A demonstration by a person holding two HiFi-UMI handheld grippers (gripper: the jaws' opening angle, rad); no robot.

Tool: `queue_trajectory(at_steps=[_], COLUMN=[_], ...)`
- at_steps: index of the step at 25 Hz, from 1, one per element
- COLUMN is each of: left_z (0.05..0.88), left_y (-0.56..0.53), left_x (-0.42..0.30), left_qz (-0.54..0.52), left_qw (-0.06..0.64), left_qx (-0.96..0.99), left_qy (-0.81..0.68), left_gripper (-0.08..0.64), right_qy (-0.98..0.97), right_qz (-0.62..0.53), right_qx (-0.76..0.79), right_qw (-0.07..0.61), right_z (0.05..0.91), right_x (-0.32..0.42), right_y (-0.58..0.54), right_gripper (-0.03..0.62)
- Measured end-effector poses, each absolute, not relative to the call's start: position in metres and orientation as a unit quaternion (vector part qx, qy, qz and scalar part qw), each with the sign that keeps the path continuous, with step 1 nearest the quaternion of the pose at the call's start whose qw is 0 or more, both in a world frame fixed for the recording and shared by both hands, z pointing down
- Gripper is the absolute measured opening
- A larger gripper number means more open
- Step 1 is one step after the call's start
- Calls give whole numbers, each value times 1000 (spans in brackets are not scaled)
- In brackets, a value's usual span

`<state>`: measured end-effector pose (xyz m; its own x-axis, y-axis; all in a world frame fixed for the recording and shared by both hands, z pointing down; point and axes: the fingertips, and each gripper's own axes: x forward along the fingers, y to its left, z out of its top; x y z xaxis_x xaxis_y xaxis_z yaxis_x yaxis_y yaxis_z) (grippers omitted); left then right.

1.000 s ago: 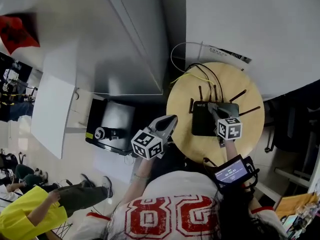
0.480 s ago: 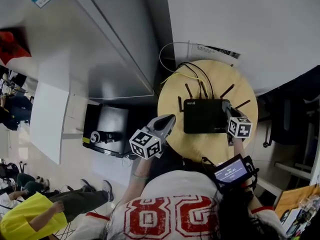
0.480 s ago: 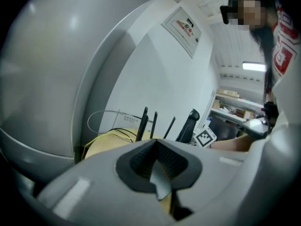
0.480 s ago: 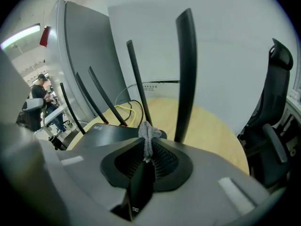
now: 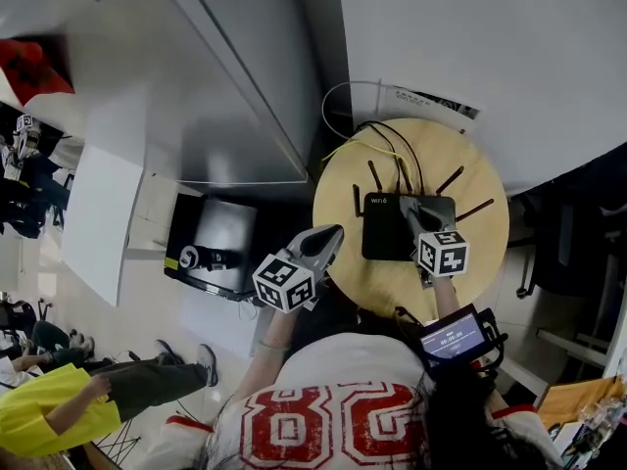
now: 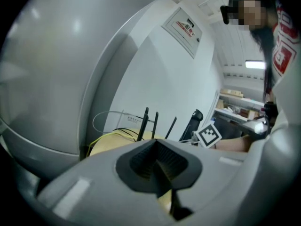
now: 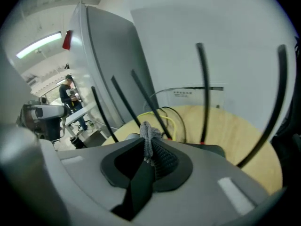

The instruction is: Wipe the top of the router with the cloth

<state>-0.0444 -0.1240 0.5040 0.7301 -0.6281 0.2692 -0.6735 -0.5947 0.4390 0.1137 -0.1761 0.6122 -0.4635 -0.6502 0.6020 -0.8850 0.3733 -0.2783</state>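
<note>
Right gripper (image 5: 417, 223) fingers clamp grey knit cloth (image 7: 147, 136) over flat black router (image 5: 384, 231) top; router's long axis extends leftward. Left gripper (image 5: 336, 233) fingers together, empty, left of router.

From here I see a round wooden bench (image 5: 482, 248) set against a white wall (image 5: 490, 47) — a tall grey cabinet (image 5: 225, 96) just left of it, a dark chair (image 5: 563, 248) to its right.

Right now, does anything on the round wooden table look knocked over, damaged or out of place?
Nothing stands out. The black router lies flat on the round wooden table, antennas raised, its black and yellow cables trailing off the far edge. The right gripper pinches the grey cloth over the router's top.
</note>
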Motion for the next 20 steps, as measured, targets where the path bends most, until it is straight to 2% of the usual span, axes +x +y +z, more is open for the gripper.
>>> queue_trajectory(at_steps=[4, 8, 20], left_z=[502, 504, 508], left_y=[-121, -120, -120], left_x=[-53, -68, -74], left_qz=[40, 38, 30], left_qw=[261, 262, 270], left_qx=[887, 880, 877], left_qy=[-378, -393, -397], left_gripper=[0, 0, 0], right_qy=[-832, -837, -790], right_qz=[304, 302, 326], right_qx=[415, 387, 465], right_qw=[207, 242, 232], right_z=[618, 633, 642], right_x=[50, 26, 96], right_y=[-167, -159, -159], right_gripper=[43, 43, 43])
